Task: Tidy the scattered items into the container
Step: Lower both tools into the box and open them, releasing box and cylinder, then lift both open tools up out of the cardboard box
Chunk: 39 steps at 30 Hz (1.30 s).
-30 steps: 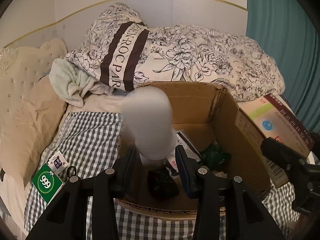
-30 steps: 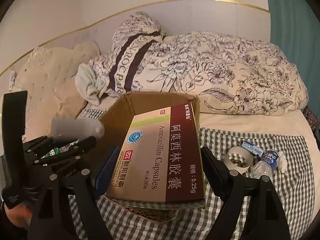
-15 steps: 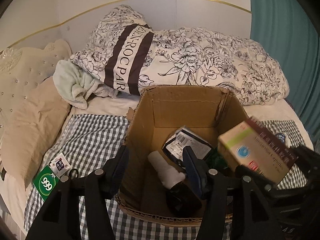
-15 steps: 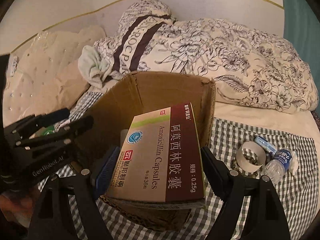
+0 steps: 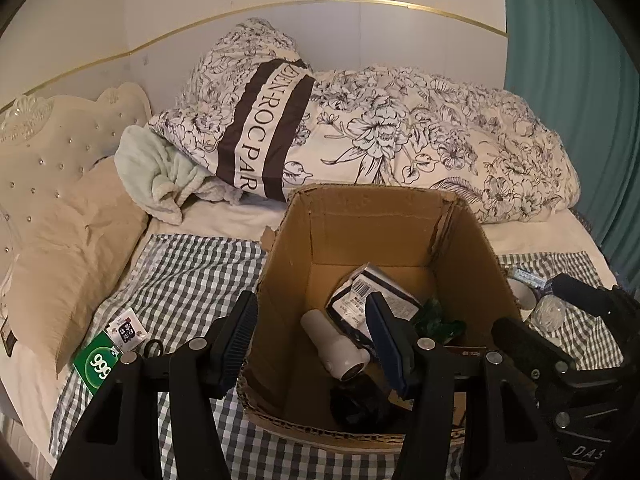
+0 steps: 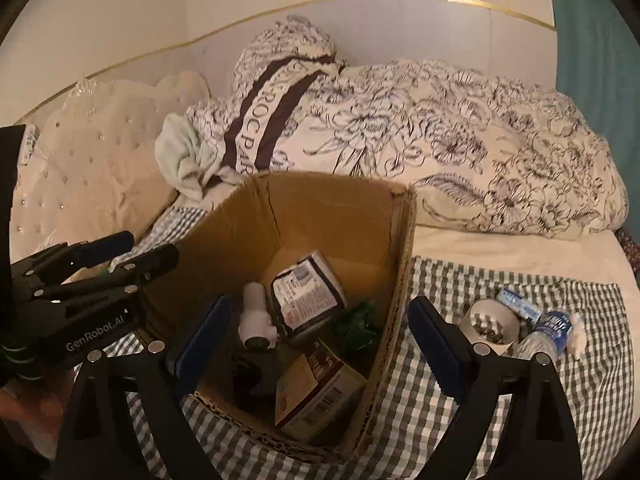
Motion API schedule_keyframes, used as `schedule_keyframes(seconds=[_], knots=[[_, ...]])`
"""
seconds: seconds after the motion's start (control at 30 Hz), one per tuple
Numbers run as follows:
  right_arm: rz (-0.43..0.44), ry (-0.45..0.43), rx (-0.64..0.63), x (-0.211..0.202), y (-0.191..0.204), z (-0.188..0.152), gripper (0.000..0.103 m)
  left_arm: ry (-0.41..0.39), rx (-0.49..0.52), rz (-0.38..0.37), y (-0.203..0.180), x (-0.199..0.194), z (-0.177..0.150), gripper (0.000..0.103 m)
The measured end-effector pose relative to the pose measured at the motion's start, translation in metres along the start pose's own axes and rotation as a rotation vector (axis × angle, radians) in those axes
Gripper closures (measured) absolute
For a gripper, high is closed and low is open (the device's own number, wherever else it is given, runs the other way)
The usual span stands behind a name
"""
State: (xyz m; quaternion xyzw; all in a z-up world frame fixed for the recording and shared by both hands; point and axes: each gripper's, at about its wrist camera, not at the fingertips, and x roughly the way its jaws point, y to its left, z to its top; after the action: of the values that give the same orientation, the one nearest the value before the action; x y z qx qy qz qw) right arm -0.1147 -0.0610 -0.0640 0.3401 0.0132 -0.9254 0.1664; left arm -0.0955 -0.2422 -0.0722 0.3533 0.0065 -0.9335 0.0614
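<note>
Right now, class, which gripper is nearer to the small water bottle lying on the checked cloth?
Right. The water bottle lies just beyond the right gripper, on its outer side; the left gripper sits across the cardboard box.

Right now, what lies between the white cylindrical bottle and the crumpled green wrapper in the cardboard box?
A dark packet with a white barcode label lies between white cylindrical bottle and crumpled green wrapper, clearest in the right wrist view.

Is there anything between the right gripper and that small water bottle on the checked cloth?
Nothing visible blocks it. The right gripper, jaws opening and empty over the cardboard box, has bare checked cloth towards the water bottle. A white cup stands close on the bottle's left, crowding that side.
</note>
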Motion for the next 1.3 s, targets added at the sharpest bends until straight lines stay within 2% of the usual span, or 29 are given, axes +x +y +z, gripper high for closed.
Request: schedule_keyframes(seconds=[0.07,0.27,0.4,0.67,0.93,1.03,1.3], knots=[[-0.005,-0.026,0.006,-0.008,-0.002,0.002,0.012,-0.01,0.001,-0.004,-0.002,-0.005,0.001,0.039],[-0.016,-0.08,0.039,-0.031,-0.015,0.004,0.011,-0.042,-0.004,-0.013,-0.01,-0.022,0.004,0.038],[-0.021,-0.104,0.066,-0.047,-0.028,0.004,0.008,-0.068,-0.005,-0.019,-0.019,-0.035,0.006,0.03],[-0.026,-0.14,0.126,-0.076,-0.052,0.001,0.0,-0.096,-0.006,-0.04,-0.038,-0.056,0.008,0.021],[-0.06,-0.162,0.114,-0.101,-0.063,-0.005,0.0,-0.139,-0.001,-0.049,-0.054,-0.076,0.009,0.004],[-0.079,-0.161,0.11,-0.107,-0.068,-0.009,0.0,-0.15,-0.006,-0.05,-0.059,-0.081,0.009,0.0],[-0.098,-0.189,0.126,-0.134,-0.093,-0.02,0.0,-0.153,-0.004,-0.077,-0.085,-0.088,0.009,0.0]])
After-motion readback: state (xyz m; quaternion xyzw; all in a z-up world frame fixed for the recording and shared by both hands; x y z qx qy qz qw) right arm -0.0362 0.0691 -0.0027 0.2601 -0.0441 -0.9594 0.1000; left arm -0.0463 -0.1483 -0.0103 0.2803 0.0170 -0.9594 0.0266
